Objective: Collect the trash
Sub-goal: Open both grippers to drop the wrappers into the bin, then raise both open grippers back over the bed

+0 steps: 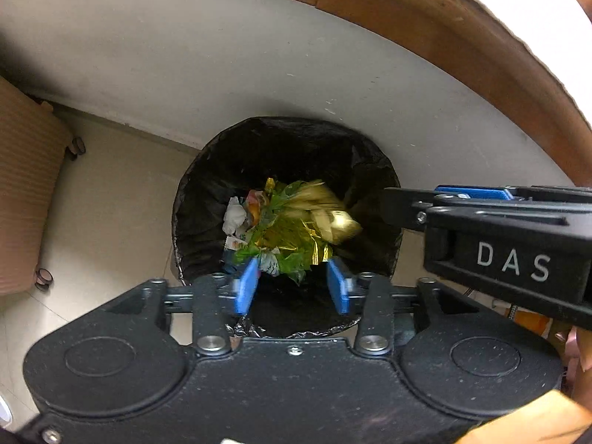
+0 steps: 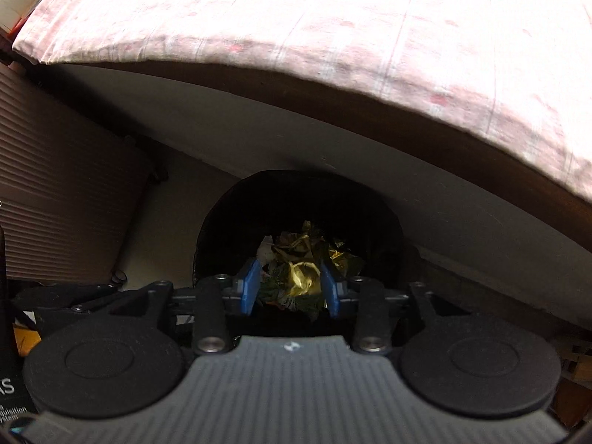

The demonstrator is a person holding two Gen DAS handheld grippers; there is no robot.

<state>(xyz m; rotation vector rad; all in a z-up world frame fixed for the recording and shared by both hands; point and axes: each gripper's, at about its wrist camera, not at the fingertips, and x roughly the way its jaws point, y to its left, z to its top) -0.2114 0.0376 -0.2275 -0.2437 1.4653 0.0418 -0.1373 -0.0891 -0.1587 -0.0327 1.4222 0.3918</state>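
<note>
A round trash bin [image 1: 192, 214] with a black liner stands on the floor against a white panel. Inside lies crumpled trash: green plastic [image 1: 292, 262], gold foil [image 1: 296, 233] and white paper [image 1: 235, 216]. A pale yellow wrapper [image 1: 333, 214] shows blurred above the pile, just off the tip of my right gripper. My left gripper [image 1: 292, 286] points down over the bin's near rim, open, with nothing pressed between its blue pads [image 1: 246, 288]. My right gripper [image 2: 289, 288] is also open over the bin; the yellow wrapper [image 2: 305, 277] appears loose between its pads.
A white side panel [image 1: 259, 74] with a wooden frame [image 1: 462, 48] rises behind the bin, under a pink-patterned sheet [image 2: 333, 18]. A ribbed brown unit on casters [image 1: 26, 192] stands at the left. Pale floor tiles [image 1: 111, 203] lie between it and the bin.
</note>
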